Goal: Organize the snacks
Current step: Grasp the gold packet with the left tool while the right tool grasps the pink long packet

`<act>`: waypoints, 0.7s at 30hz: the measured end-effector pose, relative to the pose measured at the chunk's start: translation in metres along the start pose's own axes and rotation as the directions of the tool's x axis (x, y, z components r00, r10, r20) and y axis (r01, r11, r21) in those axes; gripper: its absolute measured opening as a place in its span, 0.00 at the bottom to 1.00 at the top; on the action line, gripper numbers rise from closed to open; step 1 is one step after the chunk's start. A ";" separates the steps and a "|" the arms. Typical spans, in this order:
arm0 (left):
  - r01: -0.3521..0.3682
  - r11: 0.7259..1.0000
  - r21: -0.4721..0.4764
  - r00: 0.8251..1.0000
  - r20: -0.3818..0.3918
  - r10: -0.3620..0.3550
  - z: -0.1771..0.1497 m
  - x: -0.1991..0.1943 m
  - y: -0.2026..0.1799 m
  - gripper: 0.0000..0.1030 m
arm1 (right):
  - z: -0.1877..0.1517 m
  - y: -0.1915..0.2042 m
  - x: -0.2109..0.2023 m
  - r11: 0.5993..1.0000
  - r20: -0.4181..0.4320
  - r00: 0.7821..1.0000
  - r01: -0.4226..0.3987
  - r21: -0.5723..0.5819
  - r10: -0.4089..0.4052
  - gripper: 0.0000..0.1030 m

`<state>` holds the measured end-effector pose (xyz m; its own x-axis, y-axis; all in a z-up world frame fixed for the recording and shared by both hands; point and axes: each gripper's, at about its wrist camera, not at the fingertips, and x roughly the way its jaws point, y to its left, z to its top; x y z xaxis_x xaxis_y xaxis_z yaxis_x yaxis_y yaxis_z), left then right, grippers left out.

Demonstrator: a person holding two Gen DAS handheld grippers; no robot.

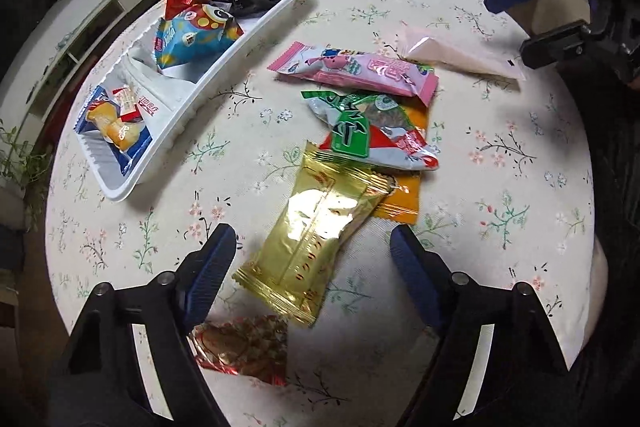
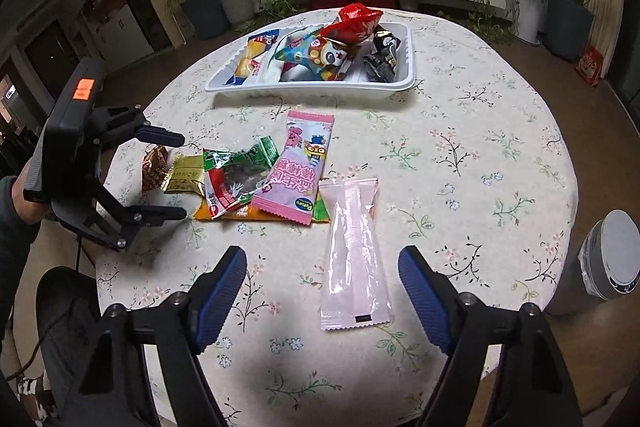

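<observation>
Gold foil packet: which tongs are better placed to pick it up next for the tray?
Left. The left tongs are open, with the gold foil packet between their fingers. The right tongs are open at the pale pink packet, across the pile from it.

The left gripper tilts steeply down, its blue-padded fingers spread wide apart and pressing on nothing. The right gripper points down at a shallower slant, its jaws likewise parted with nothing pinched between the pads (both black frames fill the bottom of their own views). From the right gripper's view the left one sits off to its left side, borne by a hand in a dark sleeve.
</observation>
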<state>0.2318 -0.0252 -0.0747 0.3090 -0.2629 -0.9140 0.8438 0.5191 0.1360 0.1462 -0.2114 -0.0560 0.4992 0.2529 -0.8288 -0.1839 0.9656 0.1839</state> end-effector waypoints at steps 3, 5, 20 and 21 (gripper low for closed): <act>0.037 0.999 -0.003 0.999 0.005 -0.037 0.003 0.005 0.009 0.76 | 0.001 -0.004 0.005 1.000 -0.018 1.000 -0.010 0.007 0.010 0.77; 0.040 0.999 0.006 0.999 -0.007 -0.040 0.005 0.010 0.011 0.76 | 0.002 -0.007 0.008 1.000 -0.029 0.999 -0.021 0.011 0.021 0.77; 0.143 0.989 -0.019 0.989 -0.039 -0.144 0.001 0.015 0.017 0.50 | -0.001 -0.008 0.030 0.999 -0.085 0.996 -0.031 -0.008 0.031 0.75; 0.147 0.989 -0.020 0.988 -0.037 -0.148 0.000 0.013 0.015 0.47 | -0.001 -0.008 0.030 1.000 -0.085 0.996 -0.030 -0.009 0.029 0.75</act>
<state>0.2482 -0.0205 -0.0845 0.1641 -0.3066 -0.9376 0.8711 0.4910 -0.0081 0.1621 -0.2114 -0.0831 0.4196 0.2751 -0.8650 -0.2066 0.9569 0.2042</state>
